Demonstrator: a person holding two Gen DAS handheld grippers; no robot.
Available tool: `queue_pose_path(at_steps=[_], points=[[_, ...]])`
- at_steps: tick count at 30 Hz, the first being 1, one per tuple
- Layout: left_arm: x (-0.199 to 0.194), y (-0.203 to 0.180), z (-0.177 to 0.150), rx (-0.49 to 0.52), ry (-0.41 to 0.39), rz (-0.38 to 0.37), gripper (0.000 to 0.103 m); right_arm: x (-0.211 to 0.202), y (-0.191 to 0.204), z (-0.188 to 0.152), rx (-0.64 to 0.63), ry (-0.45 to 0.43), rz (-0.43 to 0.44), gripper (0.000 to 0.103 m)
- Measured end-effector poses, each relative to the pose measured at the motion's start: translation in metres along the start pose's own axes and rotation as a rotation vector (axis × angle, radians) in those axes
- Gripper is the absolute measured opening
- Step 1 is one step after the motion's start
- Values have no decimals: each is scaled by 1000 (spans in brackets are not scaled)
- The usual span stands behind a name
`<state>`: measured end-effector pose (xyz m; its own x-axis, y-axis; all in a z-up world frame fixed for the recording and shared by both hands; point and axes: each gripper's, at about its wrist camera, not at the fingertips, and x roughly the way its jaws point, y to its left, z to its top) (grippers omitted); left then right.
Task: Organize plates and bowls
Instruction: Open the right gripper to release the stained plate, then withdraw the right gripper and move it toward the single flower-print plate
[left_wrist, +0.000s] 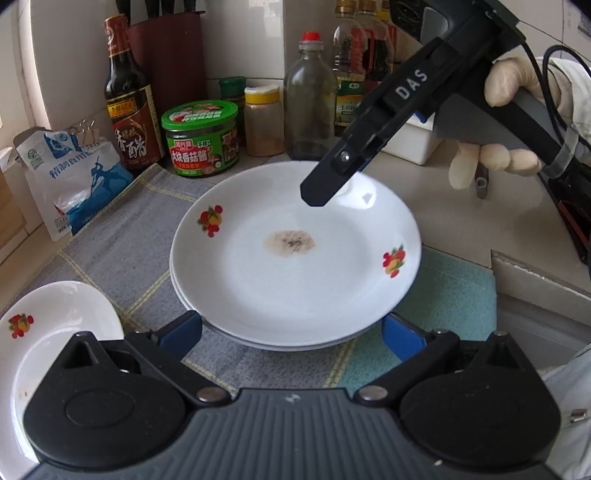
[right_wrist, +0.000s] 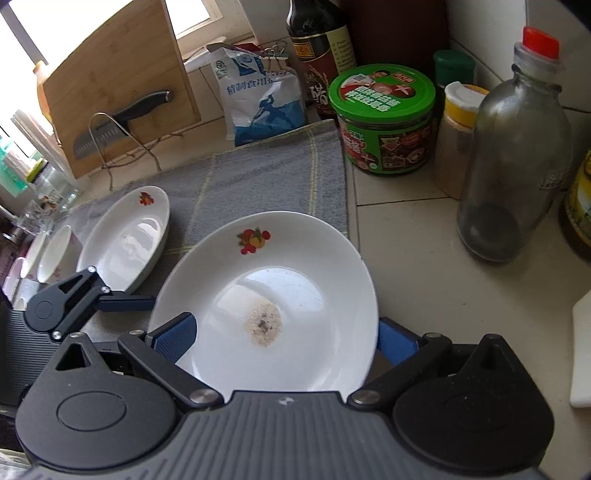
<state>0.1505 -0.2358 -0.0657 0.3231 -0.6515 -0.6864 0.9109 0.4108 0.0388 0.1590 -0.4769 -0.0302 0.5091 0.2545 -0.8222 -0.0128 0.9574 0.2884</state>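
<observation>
A white plate with fruit prints and a brown stain (left_wrist: 295, 254) lies on top of another white plate (left_wrist: 207, 314) on a grey cloth (left_wrist: 125, 251). My left gripper (left_wrist: 291, 334) is open, its blue pads either side of the stack's near rim. My right gripper (left_wrist: 321, 192) hovers over the far rim of the top plate. In the right wrist view the stained plate (right_wrist: 266, 299) lies between the blue pads of the right gripper (right_wrist: 284, 339), which is open. A third white plate (left_wrist: 48, 332) lies at the left, also in the right wrist view (right_wrist: 125, 240).
Sauce bottles (left_wrist: 127, 96), a green-lidded jar (left_wrist: 201, 138), a glass bottle (left_wrist: 310, 99) and a salt bag (left_wrist: 74, 177) line the back wall. A cutting board with a knife (right_wrist: 114, 92) stands at the left. Small bowls (right_wrist: 55, 254) sit beyond the third plate.
</observation>
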Motion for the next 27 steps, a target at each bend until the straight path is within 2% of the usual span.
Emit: queue_pose_path(at_steps=[4,13,20,27], points=[[-5,4,-1,-45,-17,-10,102,-6,5,-1,-21,-24,-3,103],[-38,1,2,-135,-121,54,102,-15,37,-5,-143,-102,-73,103],[-69,7,-11,-251,-142,192,102,-17,58,5,-235,-173,-23,103],[-96,9,-49,-392,-50,347,102,-1,84,24,-312,-189,119,103]])
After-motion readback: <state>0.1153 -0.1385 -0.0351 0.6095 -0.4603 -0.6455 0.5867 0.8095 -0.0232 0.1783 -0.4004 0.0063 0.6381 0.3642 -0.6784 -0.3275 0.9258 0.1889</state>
